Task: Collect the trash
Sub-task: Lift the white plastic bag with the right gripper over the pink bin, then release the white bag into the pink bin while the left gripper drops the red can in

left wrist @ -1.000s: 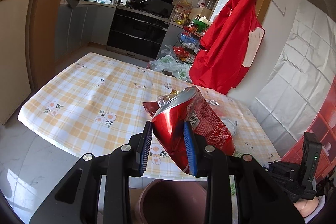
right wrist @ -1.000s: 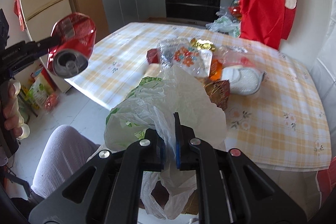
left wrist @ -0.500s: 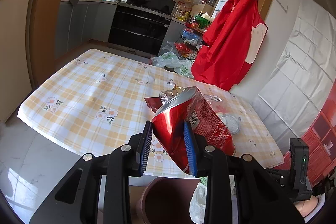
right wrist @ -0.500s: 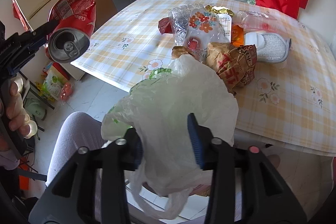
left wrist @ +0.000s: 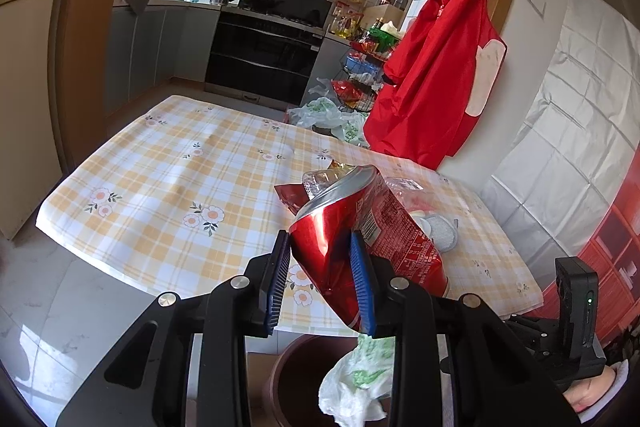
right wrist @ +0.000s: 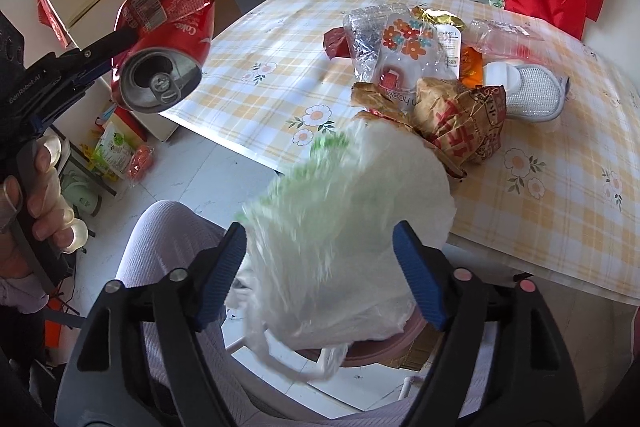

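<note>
My left gripper (left wrist: 323, 277) is shut on a crushed red cola can (left wrist: 340, 227), held in the air off the table's near edge; the can (right wrist: 168, 39) also shows at the left of the right wrist view. My right gripper (right wrist: 320, 275) has its jaws opening, and a white plastic bag with green print (right wrist: 344, 227) is falling free between them, blurred. The bag (left wrist: 356, 383) drops into a dark pink bin (left wrist: 292, 375) below the table edge. More trash lies on the checked tablecloth (right wrist: 260, 39): a brown paper wrapper (right wrist: 456, 123) and clear plastic packaging (right wrist: 396, 43).
A white and grey slipper (right wrist: 528, 91) lies on the table beside the trash. A person's knee in pale trousers (right wrist: 168, 247) is below my right gripper. A red apron (left wrist: 436, 67) hangs on the wall, with a stove and counters behind the table.
My right gripper went from shut on the white bag to wide open and tipped downward; the bag slipped free toward the bin. My left gripper kept the can still.
</note>
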